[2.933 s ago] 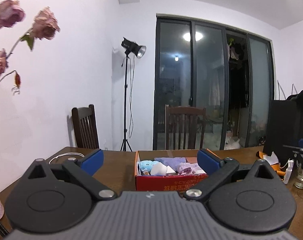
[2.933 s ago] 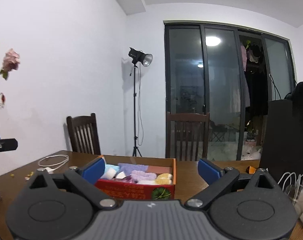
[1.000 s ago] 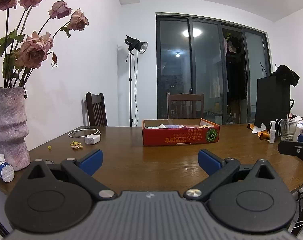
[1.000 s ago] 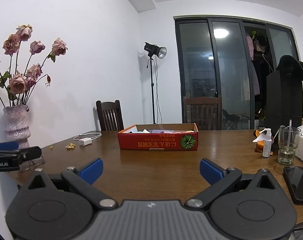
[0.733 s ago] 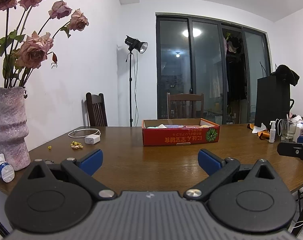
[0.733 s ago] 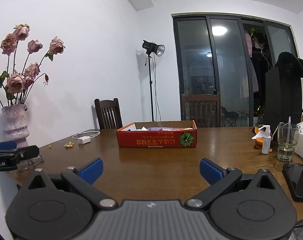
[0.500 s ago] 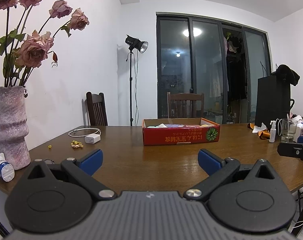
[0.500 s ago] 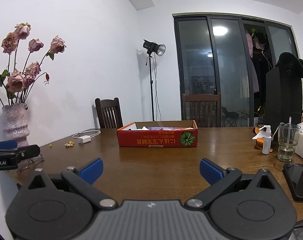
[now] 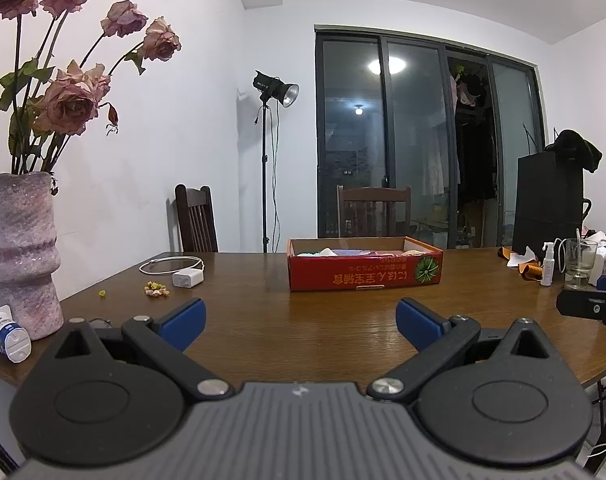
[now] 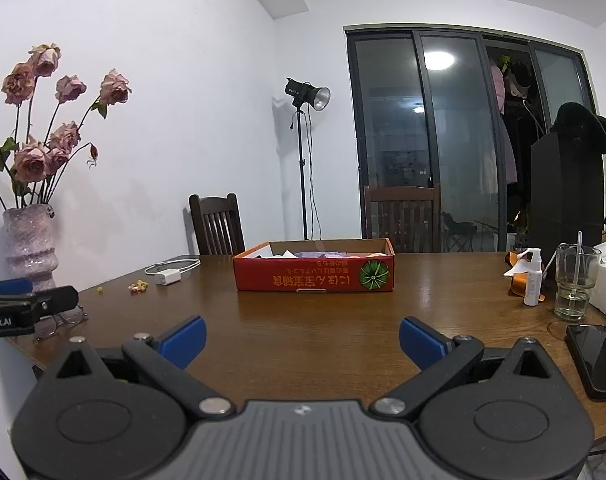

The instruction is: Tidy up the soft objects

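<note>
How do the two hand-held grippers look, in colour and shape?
Both are alike. The left hand-held gripper has a ribbed dark grey body, two black round discs, black linkage arms with silver pivot screws, and blue pads on its fingers. The right hand-held gripper looks the same. In the right wrist view, white lettering "Robot.AI" shows on the left one's side.
</note>
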Demonstrator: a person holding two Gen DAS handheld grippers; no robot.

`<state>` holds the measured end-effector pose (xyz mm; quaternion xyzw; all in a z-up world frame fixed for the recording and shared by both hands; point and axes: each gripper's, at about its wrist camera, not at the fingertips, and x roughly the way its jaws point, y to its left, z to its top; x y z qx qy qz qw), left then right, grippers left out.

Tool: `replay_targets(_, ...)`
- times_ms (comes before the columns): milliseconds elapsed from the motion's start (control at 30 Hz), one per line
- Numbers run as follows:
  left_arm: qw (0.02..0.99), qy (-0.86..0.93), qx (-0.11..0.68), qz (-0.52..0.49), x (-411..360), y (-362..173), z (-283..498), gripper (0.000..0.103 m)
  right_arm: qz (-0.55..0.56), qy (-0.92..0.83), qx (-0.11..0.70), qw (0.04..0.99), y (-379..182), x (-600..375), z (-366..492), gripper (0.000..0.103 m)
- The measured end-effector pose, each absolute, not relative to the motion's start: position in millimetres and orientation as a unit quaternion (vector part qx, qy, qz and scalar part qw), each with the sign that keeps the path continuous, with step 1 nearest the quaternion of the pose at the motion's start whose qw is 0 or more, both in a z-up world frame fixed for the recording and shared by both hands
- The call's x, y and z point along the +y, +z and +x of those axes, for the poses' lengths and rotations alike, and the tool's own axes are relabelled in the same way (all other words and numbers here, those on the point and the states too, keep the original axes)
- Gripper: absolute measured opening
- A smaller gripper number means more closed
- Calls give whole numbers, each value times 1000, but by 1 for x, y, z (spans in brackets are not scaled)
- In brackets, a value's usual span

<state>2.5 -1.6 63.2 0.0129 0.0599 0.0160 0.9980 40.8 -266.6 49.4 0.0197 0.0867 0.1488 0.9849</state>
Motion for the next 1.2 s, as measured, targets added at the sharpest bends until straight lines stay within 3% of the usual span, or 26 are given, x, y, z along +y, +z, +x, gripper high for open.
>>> replay_targets(1200,997,10,70,13,1,61,5,103,21,149,94,984,47,-270,45,103)
